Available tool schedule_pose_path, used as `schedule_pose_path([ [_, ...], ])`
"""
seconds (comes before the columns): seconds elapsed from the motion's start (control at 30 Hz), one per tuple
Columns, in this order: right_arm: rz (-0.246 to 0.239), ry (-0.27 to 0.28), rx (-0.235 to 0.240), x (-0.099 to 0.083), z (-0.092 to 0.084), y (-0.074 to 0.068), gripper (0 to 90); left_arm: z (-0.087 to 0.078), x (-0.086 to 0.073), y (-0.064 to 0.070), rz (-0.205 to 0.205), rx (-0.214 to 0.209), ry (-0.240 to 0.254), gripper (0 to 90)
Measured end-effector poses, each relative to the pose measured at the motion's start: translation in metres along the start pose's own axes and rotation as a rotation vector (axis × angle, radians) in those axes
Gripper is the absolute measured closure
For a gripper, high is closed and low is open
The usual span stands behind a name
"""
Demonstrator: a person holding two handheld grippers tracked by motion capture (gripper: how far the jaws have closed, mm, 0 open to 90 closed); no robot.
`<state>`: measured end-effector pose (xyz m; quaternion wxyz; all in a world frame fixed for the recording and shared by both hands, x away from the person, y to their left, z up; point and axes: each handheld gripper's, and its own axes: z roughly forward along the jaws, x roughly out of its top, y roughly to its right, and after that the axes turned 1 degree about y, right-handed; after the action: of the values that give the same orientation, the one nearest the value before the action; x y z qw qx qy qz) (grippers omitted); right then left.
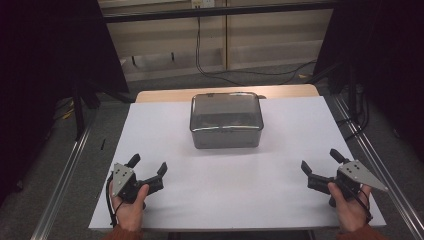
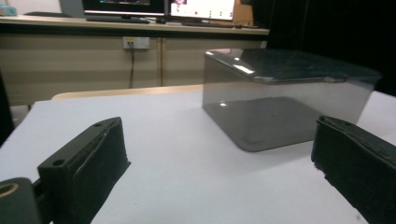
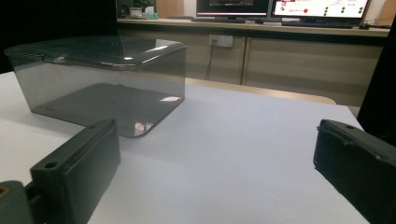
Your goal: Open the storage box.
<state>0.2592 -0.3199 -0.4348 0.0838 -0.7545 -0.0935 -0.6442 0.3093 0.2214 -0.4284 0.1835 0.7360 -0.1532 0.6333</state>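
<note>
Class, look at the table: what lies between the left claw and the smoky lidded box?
Nothing: in the high view only bare white tabletop lies between the open left claw and the box.

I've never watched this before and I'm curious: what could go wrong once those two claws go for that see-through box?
The smoky plastic box looks smooth and glossy, so the fingers might slip on its walls. It is wider than either open gripper, left or right, so each probably has to take one side; uneven pressure could tilt it. A push could also slide it across the white table.
</note>
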Motion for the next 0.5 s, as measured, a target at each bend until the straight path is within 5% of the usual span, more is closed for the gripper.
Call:
schedule_pose_path([
  [0.5,-0.013,-0.006,0.043,0.003,0.017,-0.006,0.0,0.005,-0.003,-0.004,-0.025,0.009,-0.057,3.2],
])
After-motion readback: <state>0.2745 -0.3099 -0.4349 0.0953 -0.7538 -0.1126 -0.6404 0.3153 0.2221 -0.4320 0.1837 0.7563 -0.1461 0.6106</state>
